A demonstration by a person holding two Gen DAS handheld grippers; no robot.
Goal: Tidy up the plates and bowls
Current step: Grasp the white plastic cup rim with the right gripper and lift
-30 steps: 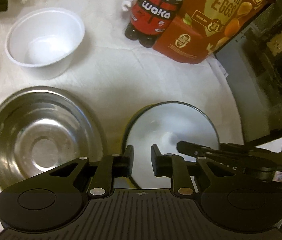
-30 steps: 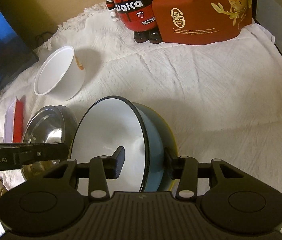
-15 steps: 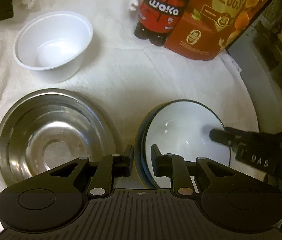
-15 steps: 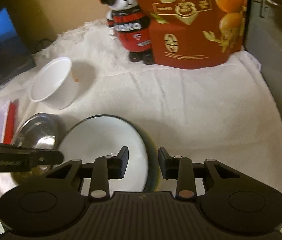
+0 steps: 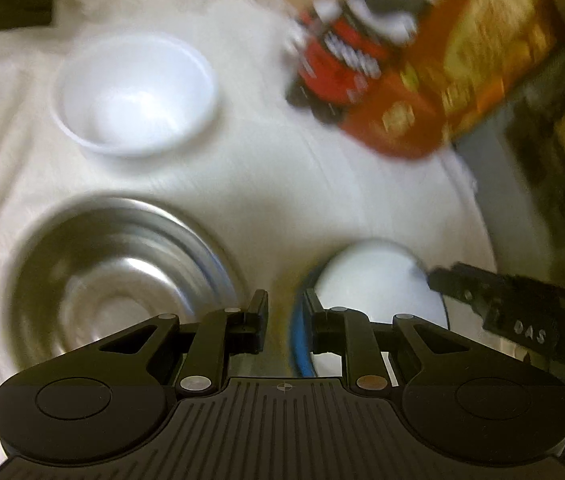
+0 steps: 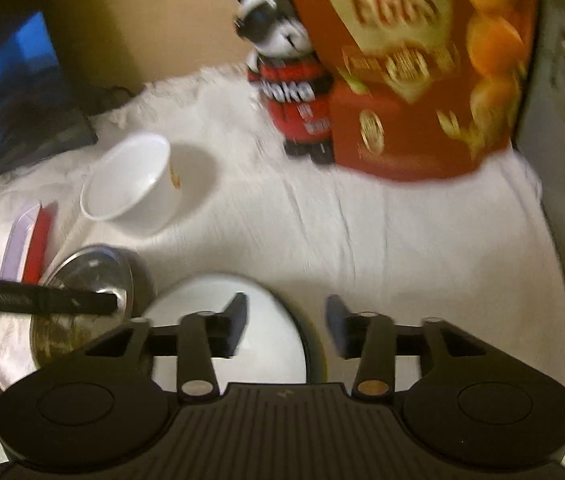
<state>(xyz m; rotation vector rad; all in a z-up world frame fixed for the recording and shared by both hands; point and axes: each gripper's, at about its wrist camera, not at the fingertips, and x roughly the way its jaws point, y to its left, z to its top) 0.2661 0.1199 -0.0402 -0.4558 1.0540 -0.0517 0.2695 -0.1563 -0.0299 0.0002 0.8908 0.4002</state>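
A blue bowl with a white inside (image 5: 378, 280) rests on the white cloth; it also shows in the right wrist view (image 6: 218, 320). A steel bowl (image 5: 114, 276) lies to its left, seen too in the right wrist view (image 6: 90, 276). A white plastic bowl (image 5: 134, 96) stands farther back, tilted-looking in the right wrist view (image 6: 130, 184). My left gripper (image 5: 285, 312) has its jaws a small gap apart, astride the blue bowl's left rim; whether the pads touch it is unclear. My right gripper (image 6: 286, 320) is open and empty above the bowl's right side.
A toy bear in a red jacket (image 6: 294, 92) and a red quail-egg bag (image 6: 422, 64) stand at the back. A red and lilac flat item (image 6: 30, 240) lies at the left. A dark case edge (image 6: 562, 160) borders the right.
The right gripper let go of the blue bowl's rim, opened wider and drew back; the bowl settled flat. The left gripper moved in over its left rim. Both views are motion-blurred.
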